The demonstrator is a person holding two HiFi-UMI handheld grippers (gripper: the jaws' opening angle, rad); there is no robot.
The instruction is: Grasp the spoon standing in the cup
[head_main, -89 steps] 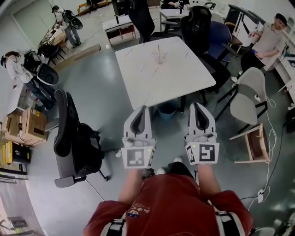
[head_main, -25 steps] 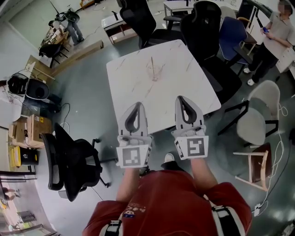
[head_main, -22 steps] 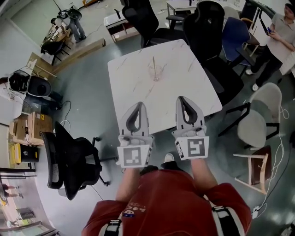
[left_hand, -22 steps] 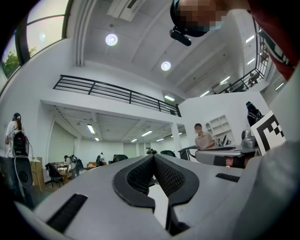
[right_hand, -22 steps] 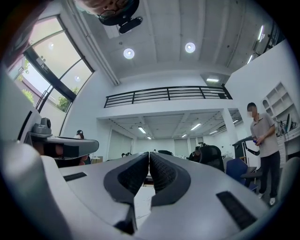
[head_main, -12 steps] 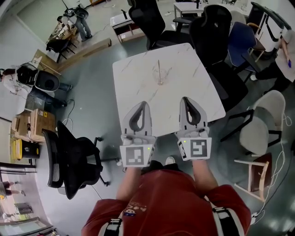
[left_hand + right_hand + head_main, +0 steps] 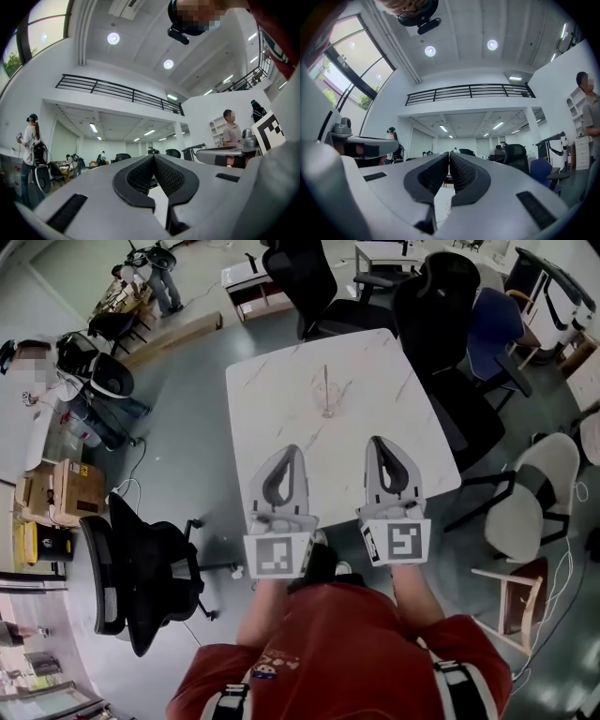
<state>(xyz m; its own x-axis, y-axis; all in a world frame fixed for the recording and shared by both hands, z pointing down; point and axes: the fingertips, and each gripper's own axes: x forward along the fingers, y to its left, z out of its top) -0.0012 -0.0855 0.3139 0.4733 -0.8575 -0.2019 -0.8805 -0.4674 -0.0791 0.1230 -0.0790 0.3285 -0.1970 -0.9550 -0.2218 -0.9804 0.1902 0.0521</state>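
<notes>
Two cardboard boxes (image 7: 58,493) sat at the far left, bent by the lens, with a black office chair (image 7: 141,563) just to their right on the grey floor. Next came the left gripper (image 7: 288,450), its jaws pressed together on nothing, held over the near edge of the white table (image 7: 272,409). Farther along the tabletop, well apart from both tools, stood the cup (image 7: 328,407); being clear, it was faint against the marble. The spoon (image 7: 326,381) rose upright from it as a thin pale line, its bowl too small to make out. The right gripper (image 7: 378,441) hung beside the left one, its jaws likewise closed and empty. Beyond the table, dark chairs (image 7: 441,296) crowded its far side, and a pale chair (image 7: 525,507) stood at the right. The person's red shirt (image 7: 337,652) was cut off below.
</notes>
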